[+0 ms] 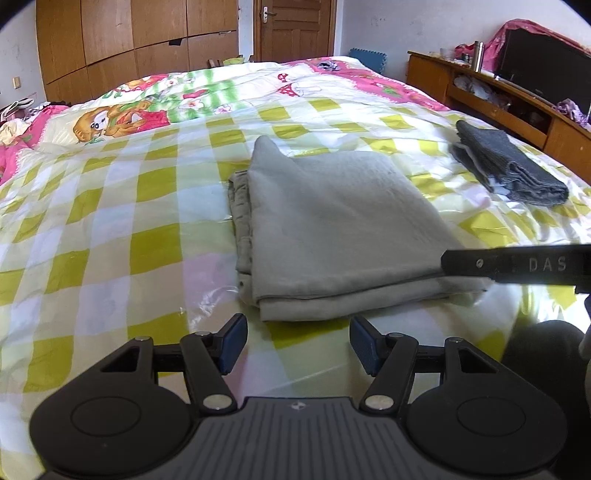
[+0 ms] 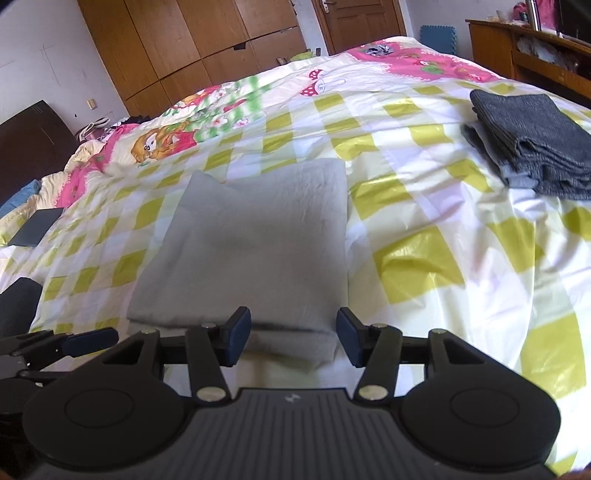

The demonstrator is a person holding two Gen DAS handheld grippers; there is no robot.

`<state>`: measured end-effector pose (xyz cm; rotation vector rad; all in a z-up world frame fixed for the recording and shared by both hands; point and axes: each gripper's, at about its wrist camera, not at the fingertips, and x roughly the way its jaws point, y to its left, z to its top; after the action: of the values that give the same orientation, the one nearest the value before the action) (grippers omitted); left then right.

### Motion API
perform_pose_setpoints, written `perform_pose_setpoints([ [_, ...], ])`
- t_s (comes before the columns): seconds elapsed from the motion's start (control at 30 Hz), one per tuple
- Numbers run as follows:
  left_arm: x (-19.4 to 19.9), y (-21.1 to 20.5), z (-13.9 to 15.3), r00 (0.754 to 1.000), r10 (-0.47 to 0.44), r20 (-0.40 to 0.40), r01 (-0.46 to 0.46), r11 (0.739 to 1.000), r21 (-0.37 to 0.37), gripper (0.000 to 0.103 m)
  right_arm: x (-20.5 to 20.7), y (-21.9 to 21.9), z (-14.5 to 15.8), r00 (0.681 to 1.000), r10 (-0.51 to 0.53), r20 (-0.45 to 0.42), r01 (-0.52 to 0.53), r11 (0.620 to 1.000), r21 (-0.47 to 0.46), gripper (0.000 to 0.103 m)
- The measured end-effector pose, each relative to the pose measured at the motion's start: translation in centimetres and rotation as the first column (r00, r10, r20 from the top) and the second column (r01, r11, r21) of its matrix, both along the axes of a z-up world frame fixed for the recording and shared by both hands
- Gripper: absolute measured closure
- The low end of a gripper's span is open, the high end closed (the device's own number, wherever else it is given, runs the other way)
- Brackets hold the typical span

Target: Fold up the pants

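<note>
— Blue pads (image 1: 234,343) sit closest in the left wrist view, on the left gripper (image 1: 298,343). How do its jaws stand?

— Apart, with only the checked bedspread (image 1: 110,229) showing between them. Nothing is gripped.

— And the pants (image 1: 332,229)?

— Folded into a grey rectangle, lying flat on the bedspread just ahead of that gripper and a little to its right. Layered edges show along the left side and the near edge.

— What is the black bar at the right edge of that view?

— A finger (image 1: 517,264) of the right gripper, reaching in over the pants' near right corner. Whether it touches the cloth I cannot tell.

— What does the right wrist view give?

— The right gripper (image 2: 293,341) with its jaws apart too. The near edge of the pants (image 2: 258,236) shows in the gap, but the pads do not press on it. The left gripper's blue-tipped finger (image 2: 90,339) shows at the lower left.

— Anything else on the bed?

— A dark grey folded garment (image 2: 535,147), well apart from the pants, toward the far right. A wooden wardrobe (image 1: 129,40) and a door (image 1: 291,26) stand beyond the bed.
</note>
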<state>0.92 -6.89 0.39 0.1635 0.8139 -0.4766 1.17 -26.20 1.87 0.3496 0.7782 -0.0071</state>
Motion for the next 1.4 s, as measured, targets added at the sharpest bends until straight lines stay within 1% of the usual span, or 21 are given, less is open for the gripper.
perform_pose_setpoints([
  [0.17, -1.0, -0.5, 0.5, 1.0, -0.018, 0.022, 0.017, 1.0, 0.005, 0.029, -1.0, 0.5, 0.1, 1.0, 0.002, -0.008, -0.002, 1.0, 0.02, 0.049],
  [0.3, -1.7, -0.4, 0.9, 0.999, -0.014, 0.033, 0.015, 1.0, -0.007, 0.029, -1.6, 1.5, 0.2, 1.0, 0.03, -0.01, -0.03, 1.0, 0.0, 0.047],
  [0.5, -1.8, -0.1, 0.7, 0.999, 0.012, 0.032, -0.012, 1.0, -0.005, 0.028, -2.3, 2.0, 0.4, 0.999, 0.038, -0.006, -0.038, 0.999, 0.006, 0.045],
  [0.67, -2.0, -0.2, 0.4, 1.0, 0.014, 0.026, -0.014, 1.0, -0.001, 0.027, -2.8, 2.7, 0.5, 0.998, 0.059, -0.008, -0.059, 0.998, 0.004, 0.043],
  [0.7, -2.1, -0.3, 0.4, 1.0, 0.014, 0.024, -0.014, 1.0, 0.003, 0.026, -2.9, 3.0, 0.5, 0.998, 0.066, -0.008, -0.066, 0.998, -0.002, 0.041],
  [0.8, -2.2, -0.4, 0.2, 0.999, 0.018, 0.028, -0.019, 1.0, 0.018, 0.023, -3.0, 3.3, 0.5, 0.998, 0.07, -0.011, -0.07, 0.997, -0.012, 0.04],
  [0.97, -2.1, 0.2, 0.3, 0.999, 0.038, 0.023, -0.038, 0.999, -0.001, 0.02, -3.0, 3.3, 0.4, 0.998, 0.064, -0.021, -0.064, 0.998, -0.011, 0.04],
  [1.07, -2.1, 0.3, 0.2, 0.998, 0.049, 0.025, -0.049, 0.999, 0.007, 0.015, -3.0, 3.4, 0.4, 0.997, 0.068, -0.024, -0.069, 0.997, -0.017, 0.04],
  [1.17, -2.1, 0.3, 0.1, 0.998, 0.054, 0.027, -0.054, 0.998, 0.015, 0.014, -3.0, 3.6, 0.3, 0.997, 0.069, -0.033, -0.07, 0.997, -0.02, 0.04],
  [1.23, -2.1, 0.4, 0.1, 0.998, 0.062, 0.026, -0.062, 0.998, 0.01, 0.013, -3.1, 3.6, 0.3, 0.997, 0.067, -0.039, -0.068, 0.997, -0.02, 0.04],
  [1.4, -2.1, 0.8, 0.5, 0.995, 0.089, 0.042, -0.089, 0.996, 0.0, 0.007, -3.1, 3.7, 0.3, 0.997, 0.06, -0.052, -0.062, 0.998, -0.032, 0.039],
])
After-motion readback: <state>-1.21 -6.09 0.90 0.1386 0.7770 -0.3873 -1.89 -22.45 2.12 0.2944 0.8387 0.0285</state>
